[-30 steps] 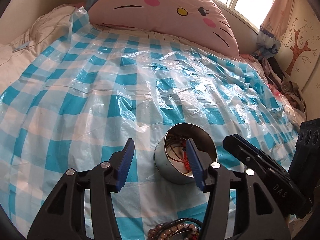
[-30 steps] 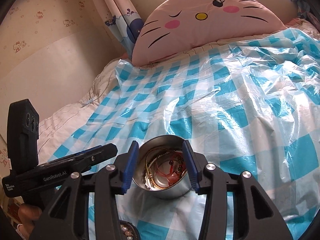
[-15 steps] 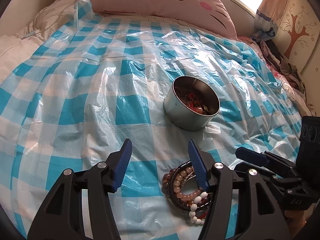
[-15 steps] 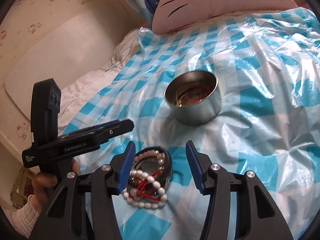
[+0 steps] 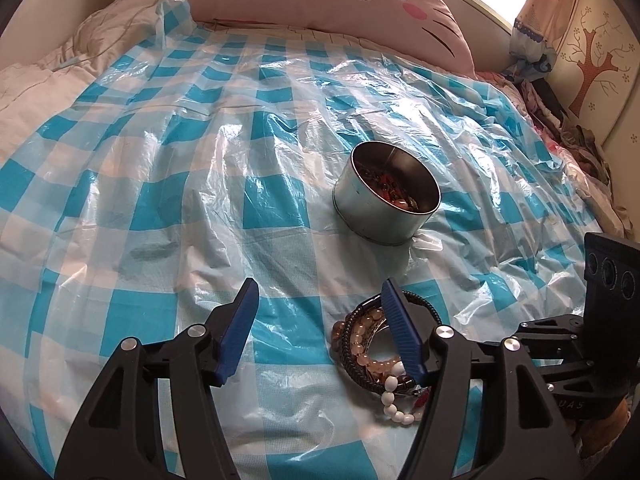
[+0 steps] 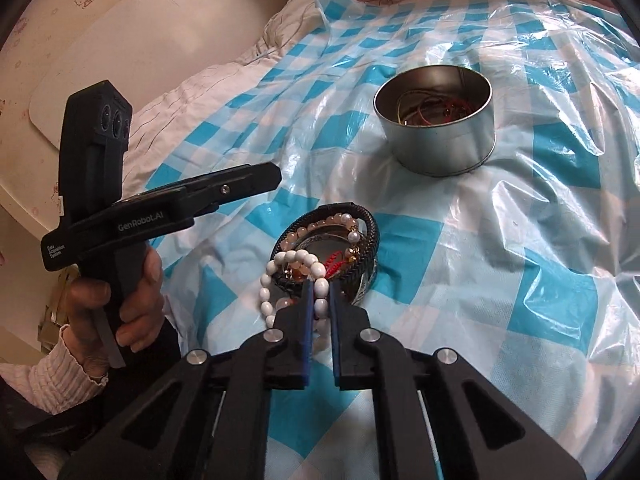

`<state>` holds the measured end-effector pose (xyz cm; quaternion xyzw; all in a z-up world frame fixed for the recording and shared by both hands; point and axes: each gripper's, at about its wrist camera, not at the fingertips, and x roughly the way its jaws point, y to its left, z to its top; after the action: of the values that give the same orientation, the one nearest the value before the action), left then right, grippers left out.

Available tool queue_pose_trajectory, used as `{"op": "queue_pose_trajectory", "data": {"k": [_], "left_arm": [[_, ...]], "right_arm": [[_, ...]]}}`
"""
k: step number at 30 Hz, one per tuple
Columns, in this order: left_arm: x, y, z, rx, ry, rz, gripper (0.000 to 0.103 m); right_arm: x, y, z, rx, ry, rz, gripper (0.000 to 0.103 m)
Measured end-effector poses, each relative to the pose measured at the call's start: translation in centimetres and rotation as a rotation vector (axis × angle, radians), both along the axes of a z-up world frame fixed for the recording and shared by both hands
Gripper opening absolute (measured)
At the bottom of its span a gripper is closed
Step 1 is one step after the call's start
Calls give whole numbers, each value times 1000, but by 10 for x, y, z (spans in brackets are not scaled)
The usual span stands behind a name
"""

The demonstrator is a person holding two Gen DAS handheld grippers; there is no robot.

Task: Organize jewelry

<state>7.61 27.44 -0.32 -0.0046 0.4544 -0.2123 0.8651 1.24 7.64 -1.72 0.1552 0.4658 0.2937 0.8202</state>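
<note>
Jewelry (image 6: 434, 110) in tin (image 6: 440, 148)

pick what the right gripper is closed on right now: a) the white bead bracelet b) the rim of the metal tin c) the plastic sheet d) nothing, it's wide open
a: in the right wrist view the right gripper has its blue fingers nearly together with a bead of the white bead bracelet pinched between them, on top of the bracelet pile; the metal tin stands apart, farther up the bed.

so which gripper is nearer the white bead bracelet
Right. The right gripper is shut on the white bead bracelet; the left gripper is open, beside the pile.
</note>
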Motion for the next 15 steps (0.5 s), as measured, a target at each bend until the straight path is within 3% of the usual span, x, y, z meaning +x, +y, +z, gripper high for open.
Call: {"op": "queue_pose_trajectory", "data": {"k": [7,15], "left_arm": [[-23,-7,7,11,-31,-88,61],[-71,-66,4,197,-134,-345,62]], "right_arm": [[-28,-30,26,124,-86,-111,8],[-47,-73,28,275,-120,-256,8]]}}
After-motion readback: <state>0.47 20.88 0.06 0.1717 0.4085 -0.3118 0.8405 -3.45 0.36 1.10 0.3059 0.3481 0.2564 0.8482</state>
